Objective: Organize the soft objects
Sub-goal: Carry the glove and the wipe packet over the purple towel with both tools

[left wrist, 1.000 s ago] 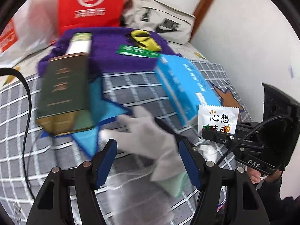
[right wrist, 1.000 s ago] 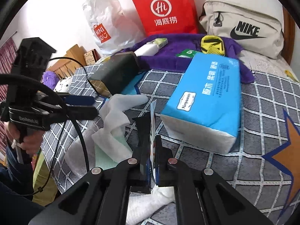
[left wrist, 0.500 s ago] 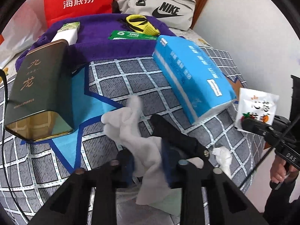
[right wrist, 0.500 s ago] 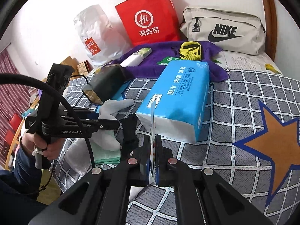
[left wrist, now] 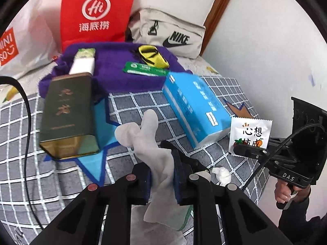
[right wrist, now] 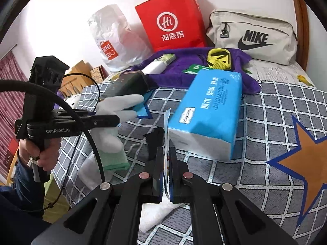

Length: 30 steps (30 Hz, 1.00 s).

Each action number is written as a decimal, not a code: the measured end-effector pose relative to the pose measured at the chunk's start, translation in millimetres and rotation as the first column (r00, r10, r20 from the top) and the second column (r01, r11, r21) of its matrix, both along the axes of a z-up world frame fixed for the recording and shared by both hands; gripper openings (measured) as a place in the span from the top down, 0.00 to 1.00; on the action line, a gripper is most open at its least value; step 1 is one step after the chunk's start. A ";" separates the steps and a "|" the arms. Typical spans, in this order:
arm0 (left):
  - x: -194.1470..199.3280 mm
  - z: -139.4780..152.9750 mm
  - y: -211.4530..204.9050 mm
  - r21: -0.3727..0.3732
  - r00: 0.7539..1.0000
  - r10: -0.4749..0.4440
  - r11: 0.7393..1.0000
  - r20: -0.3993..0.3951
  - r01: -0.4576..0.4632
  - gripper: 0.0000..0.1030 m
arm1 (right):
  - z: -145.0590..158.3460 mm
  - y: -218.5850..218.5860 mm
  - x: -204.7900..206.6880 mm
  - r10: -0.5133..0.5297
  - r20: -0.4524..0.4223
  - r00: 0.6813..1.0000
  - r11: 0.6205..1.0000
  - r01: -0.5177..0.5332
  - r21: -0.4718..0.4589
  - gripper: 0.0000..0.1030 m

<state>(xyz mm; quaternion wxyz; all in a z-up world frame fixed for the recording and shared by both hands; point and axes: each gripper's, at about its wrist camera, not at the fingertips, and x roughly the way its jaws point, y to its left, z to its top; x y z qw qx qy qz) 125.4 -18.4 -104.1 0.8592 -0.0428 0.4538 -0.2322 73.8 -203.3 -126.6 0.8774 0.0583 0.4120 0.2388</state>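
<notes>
Glove (left wrist: 155, 149) is being pinched between the pressed-in pads of the left gripper (left wrist: 162, 175), its fingers sticking up ahead. Judging by this, pick-up is underway; next calls for carrying it somewhere tidy.

Right gripper (right wrist: 166, 159) is squeezing a thin packet (right wrist: 166, 122) edge-on, the tissue pack (right wrist: 210, 110) lying just beyond.

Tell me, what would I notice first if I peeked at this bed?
Probably the white glove, pinched in the left tool and lifted above the checked blanket. Next, the big blue tissue pack lying in the middle, and the bright red paper bag standing against the wall behind. The right tool is shut on a small white snack packet.
</notes>
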 end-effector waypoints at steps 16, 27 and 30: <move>-3.4 24.4 38.7 -0.017 0.991 0.112 0.994 0.068 -0.111 0.84 | 17.1 17.5 19.7 0.029 0.024 0.999 1.000 -0.028 -0.009 0.96; 17.6 42.8 60.3 -0.019 0.983 0.148 0.989 0.106 -0.147 0.84 | 35.5 27.8 47.6 0.037 0.069 0.997 0.999 -0.035 -0.021 0.96; 26.2 46.0 67.6 -0.025 0.981 0.159 0.987 0.113 -0.157 0.84 | 39.0 31.0 58.0 0.042 0.077 0.996 0.999 -0.040 -0.034 0.96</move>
